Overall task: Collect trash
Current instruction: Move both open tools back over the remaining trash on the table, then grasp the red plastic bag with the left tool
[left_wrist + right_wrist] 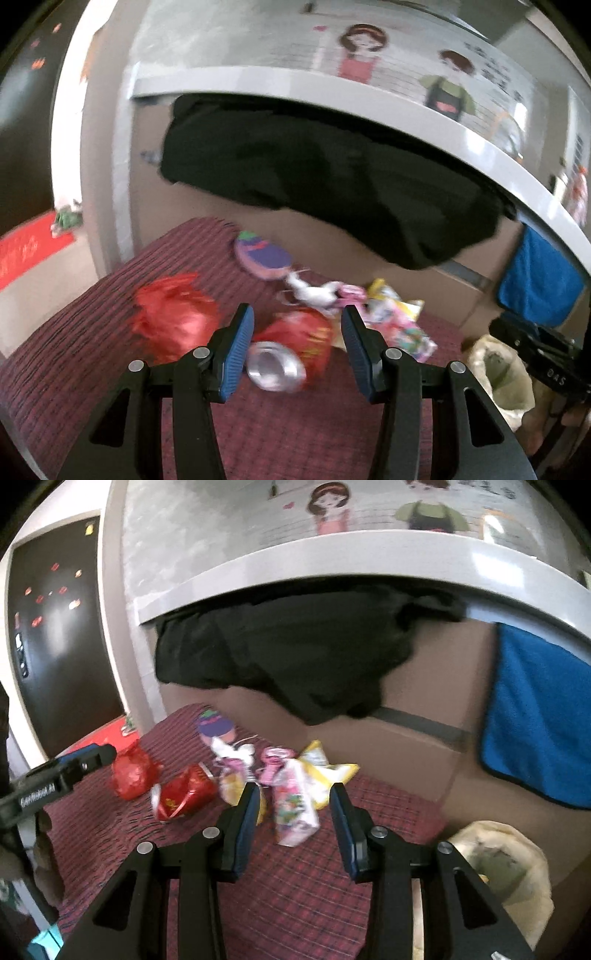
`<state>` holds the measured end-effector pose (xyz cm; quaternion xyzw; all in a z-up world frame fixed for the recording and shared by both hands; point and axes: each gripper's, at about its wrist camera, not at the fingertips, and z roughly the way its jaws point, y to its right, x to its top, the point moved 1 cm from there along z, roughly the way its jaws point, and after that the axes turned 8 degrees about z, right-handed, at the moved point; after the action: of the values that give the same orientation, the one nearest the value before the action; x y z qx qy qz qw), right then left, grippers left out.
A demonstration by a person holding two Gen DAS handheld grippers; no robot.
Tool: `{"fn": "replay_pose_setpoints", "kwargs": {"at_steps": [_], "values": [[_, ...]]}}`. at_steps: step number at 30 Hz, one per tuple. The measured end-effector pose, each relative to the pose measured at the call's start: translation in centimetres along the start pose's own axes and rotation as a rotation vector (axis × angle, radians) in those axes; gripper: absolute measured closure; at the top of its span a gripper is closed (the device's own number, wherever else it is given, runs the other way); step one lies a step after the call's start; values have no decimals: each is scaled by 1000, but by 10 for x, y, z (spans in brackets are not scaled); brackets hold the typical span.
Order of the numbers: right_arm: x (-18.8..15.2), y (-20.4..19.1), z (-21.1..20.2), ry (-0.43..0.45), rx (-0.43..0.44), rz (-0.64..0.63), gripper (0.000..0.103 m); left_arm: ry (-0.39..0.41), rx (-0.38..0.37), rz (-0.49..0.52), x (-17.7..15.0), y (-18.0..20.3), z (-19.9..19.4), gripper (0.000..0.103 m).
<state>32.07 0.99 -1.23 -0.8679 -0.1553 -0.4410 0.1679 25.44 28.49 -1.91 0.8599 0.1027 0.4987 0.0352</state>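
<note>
Looks like a home kitchen; glossy white counter edge (332,554) runs above and ahead of the tool, cartoon wall stickers (328,506) behind it; dark fridge door with magnets (55,627) off to the left; blue towel (535,716) hanging at right; red plaid cloth (295,886) directly below the tool.

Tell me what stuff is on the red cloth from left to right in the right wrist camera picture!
Crumpled red plastic bag → red snack packet → pink carton with cartoon pictures → yellow wrapper. Further right, off the cloth, sits the trash bag.
</note>
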Motion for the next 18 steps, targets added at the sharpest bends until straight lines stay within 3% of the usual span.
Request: {"fn": "replay_pose_setpoints", "kwargs": {"at_steps": [7,18], "values": [[-5,-38,37,-58,48,-34,66,-25,39,-192,-9,-95,23,53],[-20,-64,75,-141,91,-44,66,-178,74,-302,-20,-149,97,48]]}}
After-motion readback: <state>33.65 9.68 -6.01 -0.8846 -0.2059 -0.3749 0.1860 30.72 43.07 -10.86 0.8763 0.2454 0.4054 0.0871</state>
